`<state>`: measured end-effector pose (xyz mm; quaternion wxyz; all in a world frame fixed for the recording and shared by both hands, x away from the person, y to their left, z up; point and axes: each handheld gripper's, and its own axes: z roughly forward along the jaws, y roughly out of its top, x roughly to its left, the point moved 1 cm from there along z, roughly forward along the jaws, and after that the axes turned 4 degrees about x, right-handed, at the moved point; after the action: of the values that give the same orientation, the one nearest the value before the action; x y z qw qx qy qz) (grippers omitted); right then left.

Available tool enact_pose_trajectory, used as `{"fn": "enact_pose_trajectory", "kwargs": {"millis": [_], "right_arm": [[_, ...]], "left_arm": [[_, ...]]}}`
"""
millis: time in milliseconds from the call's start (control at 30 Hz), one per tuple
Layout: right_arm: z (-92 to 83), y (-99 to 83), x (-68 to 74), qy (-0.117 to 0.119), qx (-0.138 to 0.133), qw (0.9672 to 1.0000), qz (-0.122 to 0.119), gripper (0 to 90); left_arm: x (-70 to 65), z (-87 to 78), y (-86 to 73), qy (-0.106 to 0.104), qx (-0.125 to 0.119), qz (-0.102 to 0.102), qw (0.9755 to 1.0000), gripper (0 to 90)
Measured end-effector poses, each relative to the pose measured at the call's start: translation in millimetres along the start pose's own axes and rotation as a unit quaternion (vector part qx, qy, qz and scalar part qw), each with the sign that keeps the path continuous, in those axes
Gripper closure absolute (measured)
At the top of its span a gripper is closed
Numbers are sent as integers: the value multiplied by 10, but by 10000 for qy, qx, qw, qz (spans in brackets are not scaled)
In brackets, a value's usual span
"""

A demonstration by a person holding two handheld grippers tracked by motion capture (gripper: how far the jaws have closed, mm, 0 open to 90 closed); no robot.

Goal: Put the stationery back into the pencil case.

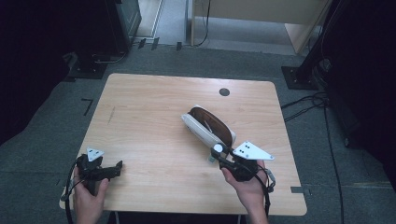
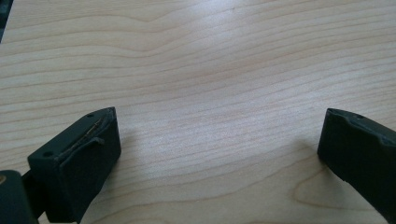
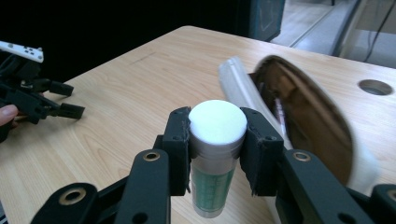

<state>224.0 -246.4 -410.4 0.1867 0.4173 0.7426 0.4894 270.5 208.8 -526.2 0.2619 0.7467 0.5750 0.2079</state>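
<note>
No legible text anywhere; perhaps faint markings on the green tube (image 3: 212,184).

One desk (image 1: 154,116) carries one white case (image 1: 208,127), open near the right edge. Two grippers are in play: the left gripper (image 1: 114,169) at the front-left corner, the right gripper (image 3: 217,140) clamping one white-capped tube (image 3: 215,154). One round hole (image 1: 224,92) marks the far edge.
</note>
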Motion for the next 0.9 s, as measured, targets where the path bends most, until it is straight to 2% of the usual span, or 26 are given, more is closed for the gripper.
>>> {"fn": "enact_pose_trajectory", "kwargs": {"millis": [267,500,700,900], "right_arm": [[-215,-17,-195,-217,14,9997,126,656],[-311,47,-322,-403,-27,9990,190,656],[-298,150,-389,-591,-41,9982,101,656],[-172,275,-445,-767,-27,9970,-40,656]], "left_arm": [[0,0,0,2,-4,1,10000,0],[1,0,0,3,0,5,10000,0],[1,-1,0,1,5,7,10000,0],[1,-1,0,1,5,7,10000,0]]}}
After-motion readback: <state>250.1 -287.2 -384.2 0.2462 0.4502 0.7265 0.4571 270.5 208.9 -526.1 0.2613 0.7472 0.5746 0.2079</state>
